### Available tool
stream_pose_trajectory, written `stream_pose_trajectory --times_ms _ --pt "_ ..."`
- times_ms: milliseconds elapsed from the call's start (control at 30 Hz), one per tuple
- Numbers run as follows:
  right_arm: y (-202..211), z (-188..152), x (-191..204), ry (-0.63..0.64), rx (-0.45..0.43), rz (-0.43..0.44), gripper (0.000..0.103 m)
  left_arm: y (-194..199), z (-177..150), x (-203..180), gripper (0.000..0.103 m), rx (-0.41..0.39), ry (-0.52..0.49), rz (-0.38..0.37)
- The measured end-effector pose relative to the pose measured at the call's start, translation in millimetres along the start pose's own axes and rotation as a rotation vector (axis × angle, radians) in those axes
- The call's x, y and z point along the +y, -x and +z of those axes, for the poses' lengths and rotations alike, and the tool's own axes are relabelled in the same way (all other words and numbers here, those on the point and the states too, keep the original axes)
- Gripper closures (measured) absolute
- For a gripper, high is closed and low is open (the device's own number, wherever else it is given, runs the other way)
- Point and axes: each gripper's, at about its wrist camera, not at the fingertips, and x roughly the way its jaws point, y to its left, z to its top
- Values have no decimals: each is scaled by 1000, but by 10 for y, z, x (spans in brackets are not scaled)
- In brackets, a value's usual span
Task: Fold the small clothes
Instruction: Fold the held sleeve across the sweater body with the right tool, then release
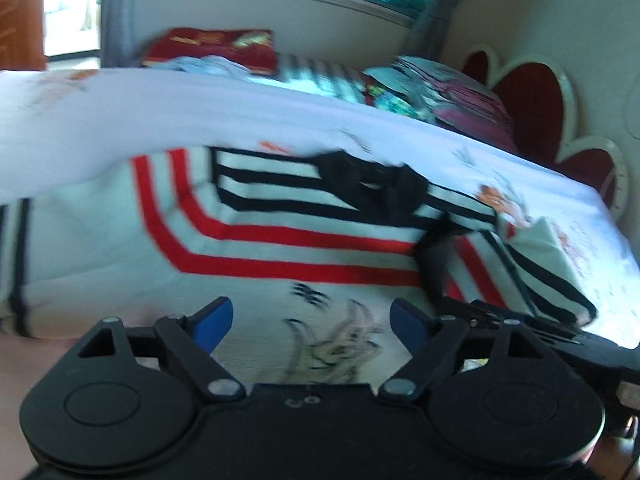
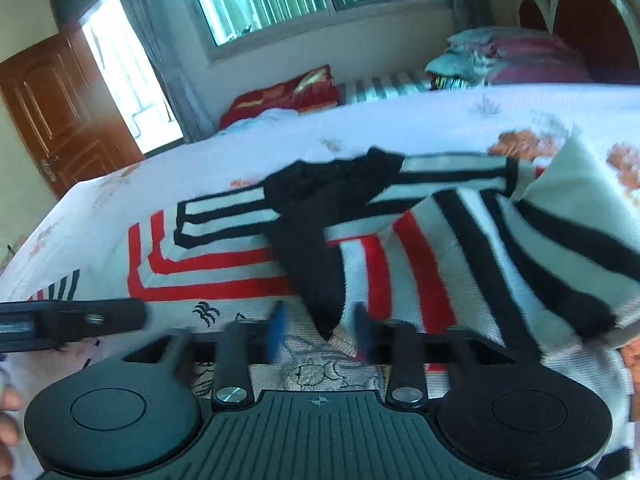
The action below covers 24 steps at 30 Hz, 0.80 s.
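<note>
The sweater [image 2: 360, 248], white knit with red and black stripes and a black collar, lies on the bed [image 2: 400, 120], spread across the middle of both views. Its right side has already been turned in: in the right wrist view a striped flap [image 2: 500, 248] lies folded over the body from 3 o'clock toward the centre, its black-edged corner resting just ahead of the right gripper [image 2: 320, 332]. The left half, with its red L-shaped stripes at 9 o'clock, is still flat and unfolded.

The right gripper stands partly open; its blue pads [image 2: 276, 332] are blurred, and the flap's corner sits near the gap, but the pads do not look to press on it. That reads as a flap just let go.

The left gripper [image 1: 308, 320] is wide open over the sweater's lower hem, with nothing between its fingers. Only the printed figure on the front shows there.

Judged from this, one side fold is laid and roughly the first third of the work is done. Left to do: turn in the left side at 9 o'clock, then fold hem to collar, toward 12 o'clock. A pile of other clothes [image 2: 500, 56] waits at the far edge of the bed, at 1 o'clock.
</note>
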Motion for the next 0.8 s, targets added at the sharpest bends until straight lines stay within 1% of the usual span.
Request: stream_pose_trajectory --times_ms 33,100,167,233,300,367,433,467,500,533,567,600,667,733,800 --pt "87 -29 2 12 -17 -8 48 -40 -9 -47 15 9 -8 -24" --pt "263 -67 -48 25 -38 -24 48 -138 -40 -158 14 27 -34 -56" --pt "432 -130 -138 35 -46 -64 48 -267 -70 -279 14 47 -61 -80" --pt "574 -209 -259 43 -46 -121 48 -427 -95 -370 18 68 -79 -85" --pt "702 -279 -408 34 -51 -179 48 -600 -97 -417 32 91 -75 -81" --pt "799 -331 -572 2 -56 -231 48 -736 -86 -417 43 100 -30 -98" --pt "851 -359 -732 -34 -56 -275 48 -804 -65 -429 44 76 5 -105" --pt "867 -367 -814 -49 -53 -295 48 -839 -48 -433 49 73 19 -103" --pt "867 -374 -882 -60 -50 -310 48 -859 -32 -436 60 62 30 -106" --pt "868 -380 -946 -70 -50 -322 48 -883 -20 -430 67 51 41 -112" --pt "847 -378 -995 -78 -46 -331 48 -912 -14 -410 84 44 57 -129" --pt "834 -374 -1038 -85 -40 -336 48 -939 -1 -386 92 47 79 -147" --pt "785 -367 -1104 -103 -31 -334 48 -922 25 -359 95 36 107 -166" --pt "776 -366 -1148 -106 -28 -333 48 -807 81 -359 95 -7 106 -202" --pt "733 -344 -1157 -90 -27 -336 48 -675 195 -304 96 -42 154 -242"
